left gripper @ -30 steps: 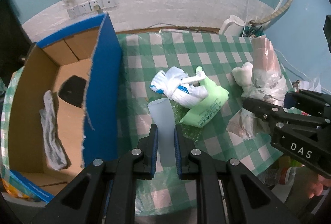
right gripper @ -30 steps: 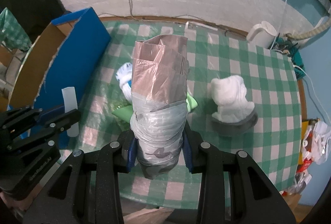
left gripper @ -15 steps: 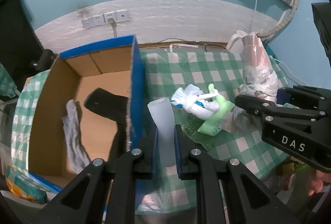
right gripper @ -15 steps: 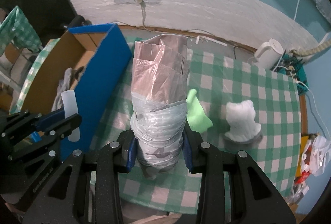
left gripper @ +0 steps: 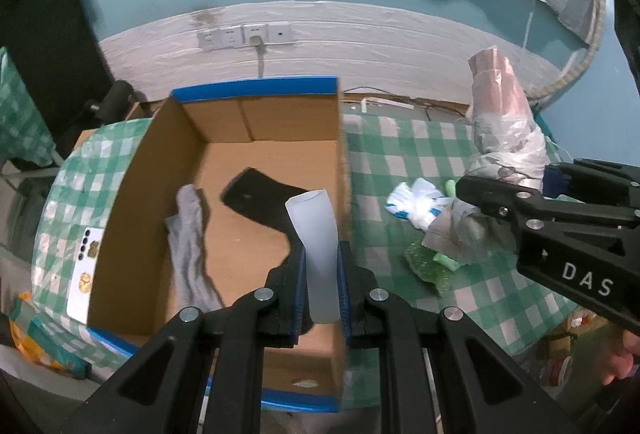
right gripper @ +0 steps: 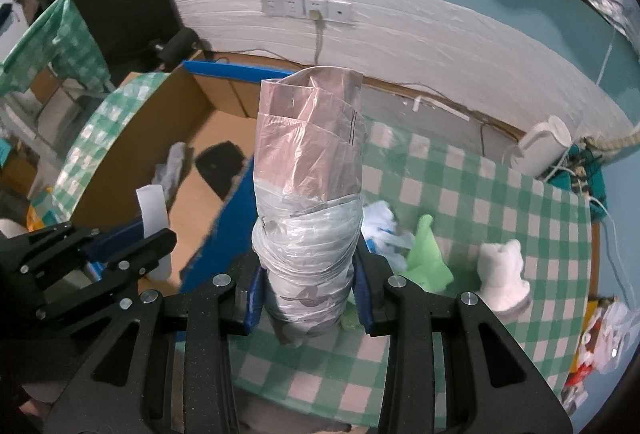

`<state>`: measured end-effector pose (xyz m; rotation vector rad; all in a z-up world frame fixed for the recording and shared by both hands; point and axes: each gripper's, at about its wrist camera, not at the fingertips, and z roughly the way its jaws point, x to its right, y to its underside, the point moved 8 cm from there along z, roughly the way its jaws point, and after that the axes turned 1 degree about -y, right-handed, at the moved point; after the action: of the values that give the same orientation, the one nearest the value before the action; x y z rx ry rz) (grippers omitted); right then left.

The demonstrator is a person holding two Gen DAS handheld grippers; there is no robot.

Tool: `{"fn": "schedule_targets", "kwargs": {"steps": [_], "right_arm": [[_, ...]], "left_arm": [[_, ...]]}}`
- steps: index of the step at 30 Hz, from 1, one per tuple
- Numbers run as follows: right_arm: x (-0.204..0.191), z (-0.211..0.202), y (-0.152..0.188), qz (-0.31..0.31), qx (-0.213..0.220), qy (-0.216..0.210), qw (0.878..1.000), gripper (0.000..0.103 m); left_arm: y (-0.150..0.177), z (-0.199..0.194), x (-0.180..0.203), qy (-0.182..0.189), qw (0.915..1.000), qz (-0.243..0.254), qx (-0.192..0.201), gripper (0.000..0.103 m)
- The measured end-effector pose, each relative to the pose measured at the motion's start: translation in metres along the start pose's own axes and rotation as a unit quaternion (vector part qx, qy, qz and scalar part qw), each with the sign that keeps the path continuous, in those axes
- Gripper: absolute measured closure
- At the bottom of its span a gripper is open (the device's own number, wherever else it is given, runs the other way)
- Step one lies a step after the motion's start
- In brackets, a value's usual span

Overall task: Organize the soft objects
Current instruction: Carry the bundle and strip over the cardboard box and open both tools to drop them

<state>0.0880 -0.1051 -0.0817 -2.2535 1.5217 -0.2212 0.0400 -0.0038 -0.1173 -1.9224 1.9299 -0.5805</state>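
The left gripper (left gripper: 322,270) clamps a translucent white strip (left gripper: 316,246) above the cardboard box (left gripper: 132,193). The right gripper (right gripper: 308,284) clamps a rolled plastic-bag bundle (right gripper: 310,193) over the checked tablecloth (right gripper: 460,193). Inside the box lie a grey sock (left gripper: 188,234) and a black sock (left gripper: 256,193), apart. Farther right, a white plush toy (right gripper: 502,274) stands on the cloth.

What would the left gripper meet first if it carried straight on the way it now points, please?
Probably the floor of the cardboard box, near the black sock. The left gripper, shut on a pale tube, points into the box beside its right wall; depth is unclear.
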Motion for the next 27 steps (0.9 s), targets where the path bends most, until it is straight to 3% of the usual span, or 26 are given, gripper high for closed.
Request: {"fn": "schedule_targets", "kwargs": {"steps": [25,27], "right_arm": [[-0.099,0.051,-0.027,-0.050,-0.031,-0.063,0.996,0.067],[-0.100,0.056,-0.028,-0.048,-0.033,-0.060,0.996,0.062]], "left_arm": [[0.019,0.020,-0.108,-0.062,0.9947,-0.077,-0.028,0.085],[0.020,0.022,-0.114,-0.069,0.9936,-0.085,-0.030,0.083]]}}
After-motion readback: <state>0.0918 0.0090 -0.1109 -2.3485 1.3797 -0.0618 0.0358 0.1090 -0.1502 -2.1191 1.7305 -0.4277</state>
